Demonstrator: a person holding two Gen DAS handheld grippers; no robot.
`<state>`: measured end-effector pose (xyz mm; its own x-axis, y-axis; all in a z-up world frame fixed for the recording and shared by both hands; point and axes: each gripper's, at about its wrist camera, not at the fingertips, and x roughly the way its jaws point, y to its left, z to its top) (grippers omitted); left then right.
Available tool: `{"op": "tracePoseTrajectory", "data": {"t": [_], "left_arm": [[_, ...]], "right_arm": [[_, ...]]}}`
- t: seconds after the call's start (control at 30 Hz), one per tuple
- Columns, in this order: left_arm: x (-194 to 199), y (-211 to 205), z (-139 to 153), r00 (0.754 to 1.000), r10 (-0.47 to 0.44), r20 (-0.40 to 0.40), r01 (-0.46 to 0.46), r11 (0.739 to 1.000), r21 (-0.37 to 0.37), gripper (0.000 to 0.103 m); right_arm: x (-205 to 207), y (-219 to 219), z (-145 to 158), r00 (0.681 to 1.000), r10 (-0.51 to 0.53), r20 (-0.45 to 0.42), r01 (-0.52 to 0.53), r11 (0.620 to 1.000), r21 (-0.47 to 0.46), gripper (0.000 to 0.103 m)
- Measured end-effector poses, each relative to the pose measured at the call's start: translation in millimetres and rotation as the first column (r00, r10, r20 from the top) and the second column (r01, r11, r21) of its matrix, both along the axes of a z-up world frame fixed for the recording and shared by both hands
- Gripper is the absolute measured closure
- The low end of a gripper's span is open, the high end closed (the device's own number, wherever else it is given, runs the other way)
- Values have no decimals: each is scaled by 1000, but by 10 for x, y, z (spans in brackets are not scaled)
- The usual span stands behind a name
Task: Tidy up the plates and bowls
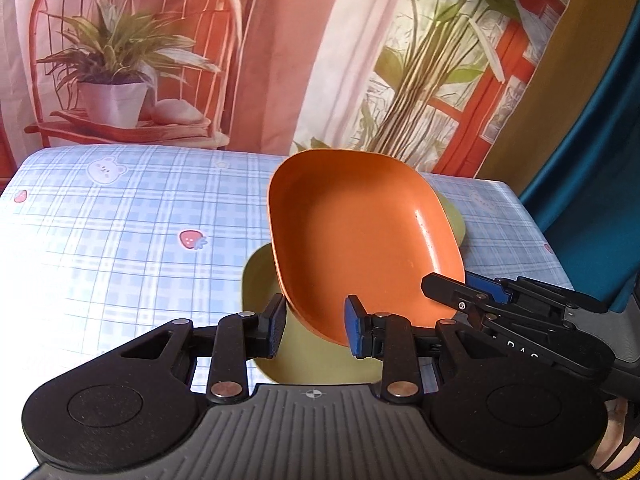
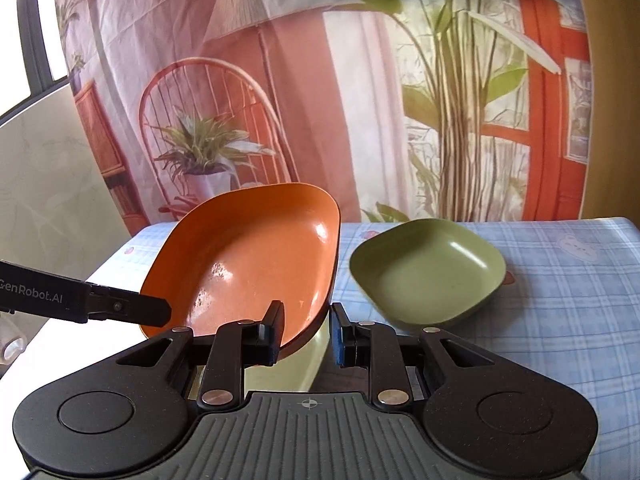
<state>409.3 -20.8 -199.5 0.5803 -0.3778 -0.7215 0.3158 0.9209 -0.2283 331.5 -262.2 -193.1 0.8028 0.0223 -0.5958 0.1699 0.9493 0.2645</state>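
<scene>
In the left wrist view the left gripper (image 1: 316,330) stands narrowly parted with the near rim of the orange plate (image 1: 360,240) between its pads, pinched at the lowest corner. The plate is tilted up off the table (image 1: 120,232), and its bottom edge hides behind the right-hand pad. Under it lies a green plate (image 1: 264,280), mostly covered: only a strip at the left and a sliver past the far right edge show, so its full outline cannot be made out. The right gripper (image 1: 452,292) comes in from the right and grips the orange plate's rim at its near right side; its far finger is hidden behind the plate.

In the right wrist view the right gripper (image 2: 304,328) is nearly closed on the orange plate (image 2: 248,264), one pad inside the dish and one outside, on the near right edge. The left gripper (image 2: 160,314) reaches in from the left edge, cut off by the frame, with its tip on the plate's near left rim. Whether anything lies directly beneath the raised plate here is unclear; a pale greenish patch shows between the fingers. Just beside the orange plate, to the right, a green bowl (image 2: 428,272) sits flat on the table (image 2: 560,320), apart from it.

The checked cloth is open to the left in the left view and to the right in the right view. The far table edge meets a printed backdrop (image 2: 360,100). A blue curtain (image 1: 600,200) hangs at the right.
</scene>
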Motion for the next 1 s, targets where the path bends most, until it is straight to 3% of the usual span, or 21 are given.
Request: {"op": "tracePoseTrajectory", "data": {"t": [0.43, 0.77, 1.0], "left_arm": [[145, 170, -386, 997, -16, -73, 15, 1000, -13, 71], [147, 156, -456, 996, -23, -82, 25, 1000, 14, 69], [146, 232, -419, 998, 21, -67, -21, 1000, 10, 68]], "right_arm": [[112, 257, -240, 995, 19, -99, -23, 999, -43, 81], [77, 239, -294, 993, 22, -115, -28, 998, -52, 80], [-7, 187, -297, 994, 21, -104, -26, 999, -46, 80]]}}
